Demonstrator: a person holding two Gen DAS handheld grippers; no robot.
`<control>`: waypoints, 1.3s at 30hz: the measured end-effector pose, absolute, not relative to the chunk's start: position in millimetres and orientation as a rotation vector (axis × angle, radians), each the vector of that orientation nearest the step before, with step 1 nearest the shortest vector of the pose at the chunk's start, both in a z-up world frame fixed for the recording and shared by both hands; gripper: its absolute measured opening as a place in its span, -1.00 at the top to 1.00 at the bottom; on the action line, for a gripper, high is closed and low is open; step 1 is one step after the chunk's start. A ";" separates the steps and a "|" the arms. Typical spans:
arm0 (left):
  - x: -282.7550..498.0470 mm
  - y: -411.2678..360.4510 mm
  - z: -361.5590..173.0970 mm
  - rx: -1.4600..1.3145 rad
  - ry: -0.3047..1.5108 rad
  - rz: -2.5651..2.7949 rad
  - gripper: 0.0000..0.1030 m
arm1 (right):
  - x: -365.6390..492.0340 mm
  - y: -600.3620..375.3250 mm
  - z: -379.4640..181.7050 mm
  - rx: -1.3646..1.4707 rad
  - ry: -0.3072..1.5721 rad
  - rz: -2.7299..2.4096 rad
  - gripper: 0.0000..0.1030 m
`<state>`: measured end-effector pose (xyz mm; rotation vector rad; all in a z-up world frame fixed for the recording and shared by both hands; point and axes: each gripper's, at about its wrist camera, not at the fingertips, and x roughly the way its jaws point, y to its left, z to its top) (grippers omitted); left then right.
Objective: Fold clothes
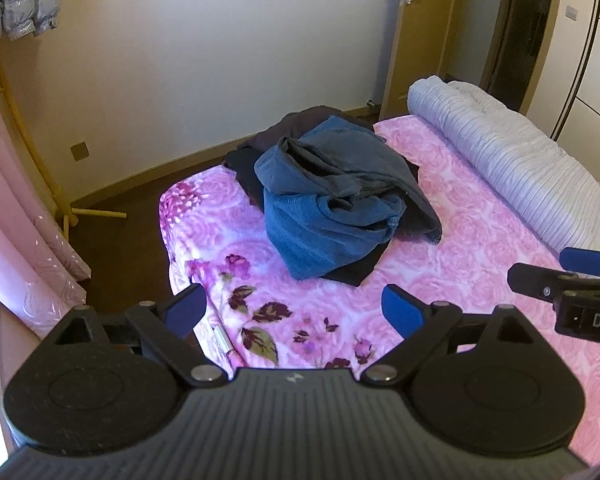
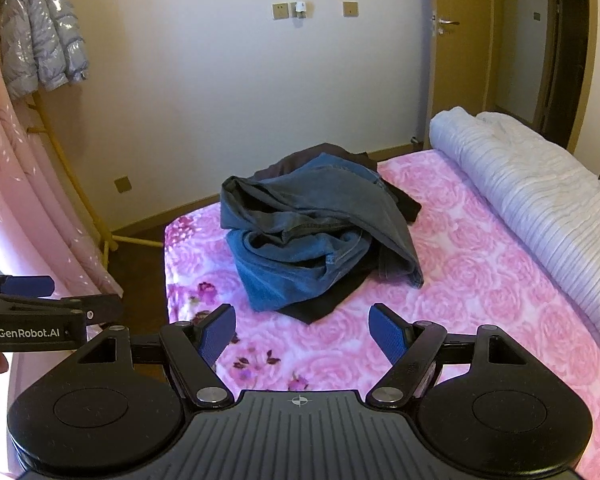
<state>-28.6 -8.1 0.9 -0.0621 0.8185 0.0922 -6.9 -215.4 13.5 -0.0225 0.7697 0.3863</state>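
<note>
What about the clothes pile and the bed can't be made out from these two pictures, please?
- Dark garments at the bottom of the pile: mostly covered by the jeans in both views, so their number and type are unclear.
- Bed: its near end is hidden behind the right gripper; its right side is cut off by the frame edge.
- Rolled quilt: cut off at the right edge of the left view.

The heap of clothes [image 1: 340, 196] on the pink bedspread [image 1: 480, 240] is hiding its own lower layers: a dark garment [image 2: 320, 304] is poking out beneath the jeans [image 2: 300, 256], its kind unclear. Beside the heap, the rolled quilt [image 1: 520, 160] is running off the right edge.
</note>
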 end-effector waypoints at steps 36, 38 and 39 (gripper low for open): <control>-28.4 -24.6 3.2 -0.002 0.833 0.083 -0.80 | -5.3 -228.8 14.3 -0.012 0.764 0.384 -0.49; -28.9 -26.5 3.1 -0.002 0.833 0.086 -0.80 | -4.8 -229.7 13.9 -0.011 0.765 0.384 -0.49; -29.1 -26.8 3.0 0.000 0.833 0.087 -0.80 | -4.7 -230.7 13.6 -0.010 0.765 0.385 -0.49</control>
